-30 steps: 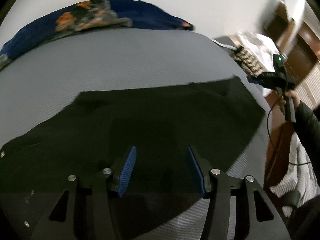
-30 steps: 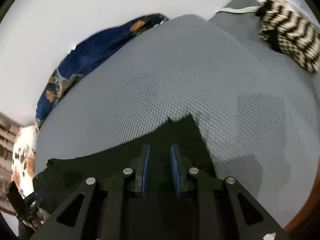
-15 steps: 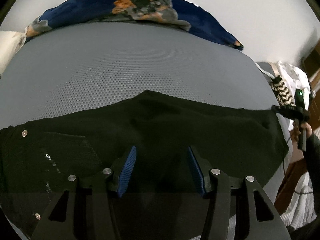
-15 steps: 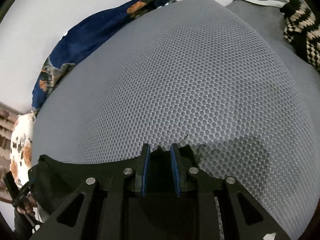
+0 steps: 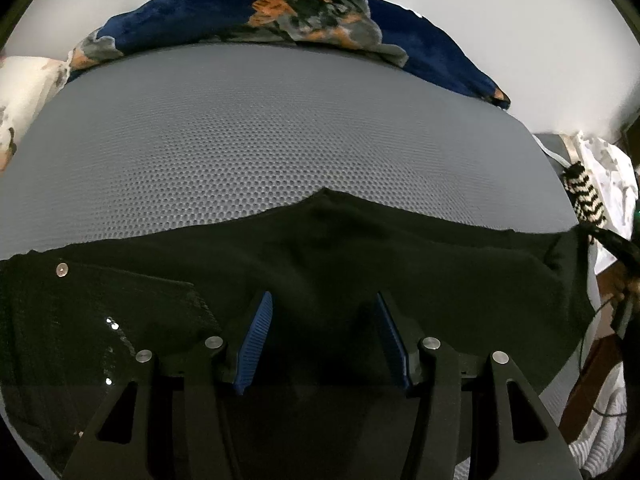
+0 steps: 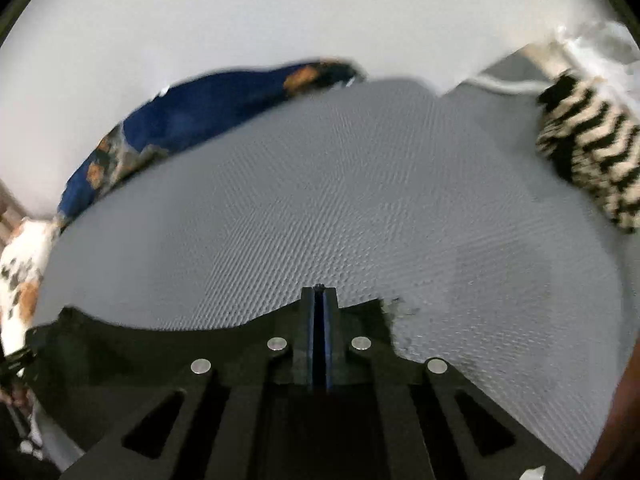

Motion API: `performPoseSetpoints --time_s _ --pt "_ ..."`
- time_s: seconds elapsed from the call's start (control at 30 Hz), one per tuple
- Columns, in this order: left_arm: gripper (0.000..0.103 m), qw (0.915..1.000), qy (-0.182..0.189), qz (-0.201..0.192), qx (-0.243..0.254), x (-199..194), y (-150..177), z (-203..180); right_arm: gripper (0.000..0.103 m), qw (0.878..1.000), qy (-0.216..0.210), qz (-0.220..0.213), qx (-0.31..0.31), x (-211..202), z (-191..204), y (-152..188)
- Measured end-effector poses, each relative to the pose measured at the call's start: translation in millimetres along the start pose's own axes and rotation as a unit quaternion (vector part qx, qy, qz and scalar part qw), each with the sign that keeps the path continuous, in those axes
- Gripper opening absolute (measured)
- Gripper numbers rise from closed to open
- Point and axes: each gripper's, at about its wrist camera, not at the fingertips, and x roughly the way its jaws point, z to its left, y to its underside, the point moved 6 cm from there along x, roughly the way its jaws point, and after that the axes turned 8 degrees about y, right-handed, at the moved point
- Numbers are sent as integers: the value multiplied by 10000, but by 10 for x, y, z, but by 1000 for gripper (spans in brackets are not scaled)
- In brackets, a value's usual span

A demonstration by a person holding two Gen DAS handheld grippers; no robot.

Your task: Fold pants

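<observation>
The grey mesh mattress (image 5: 280, 152) fills both views, with a dark blue patterned blanket (image 5: 192, 20) bunched along its far edge against the wall. My black pants (image 5: 400, 264) lie spread flat across the near part of the mattress — a metal rivet (image 5: 62, 269) shows on the waist end at my left. A black-and-cream striped knit (image 6: 588, 148) sits off to the right. My left gripper (image 5: 322, 336) hovers over the pants, jaws parted and empty. My right gripper (image 6: 319, 340) has just closed at the pants' edge — whether cloth is pinched, I cannot tell.
</observation>
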Motion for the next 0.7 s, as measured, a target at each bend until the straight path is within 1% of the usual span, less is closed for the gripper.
performPoseSetpoints --time_s 0.1,0.17,0.2,0.37,0.47,0.57,0.63,0.67,0.7 --pt "54 9999 -81 -95 -2 -40 -25 37 2 9992 235 -210 243 -144 -122 1" --pt "54 9997 -203 -142 16 -59 -38 77 1 9982 370 -243 400 -162 -182 44" --pt "54 9996 -223 -164 20 -65 -47 88 1 9980 411 -236 425 -130 -147 52" --pt "54 9990 -376 -226 -71 -86 -40 238 0 9954 786 -119 534 58 -178 85" --pt "54 9988 -426 -233 -89 -69 -25 313 0 9953 745 97 613 241 -209 106" --pt "54 9987 -469 -190 -49 -11 0 378 0 9935 923 355 572 422 -201 150" --pt "55 9980 -595 -191 16 31 -1 420 0 9923 993 453 591 495 -208 188" --pt "56 9980 -596 -201 42 38 -10 429 1 9915 1074 435 584 495 -215 177" --pt "56 9980 -592 -212 45 37 -11 438 7 9903 1171 465 584 496 -228 171"
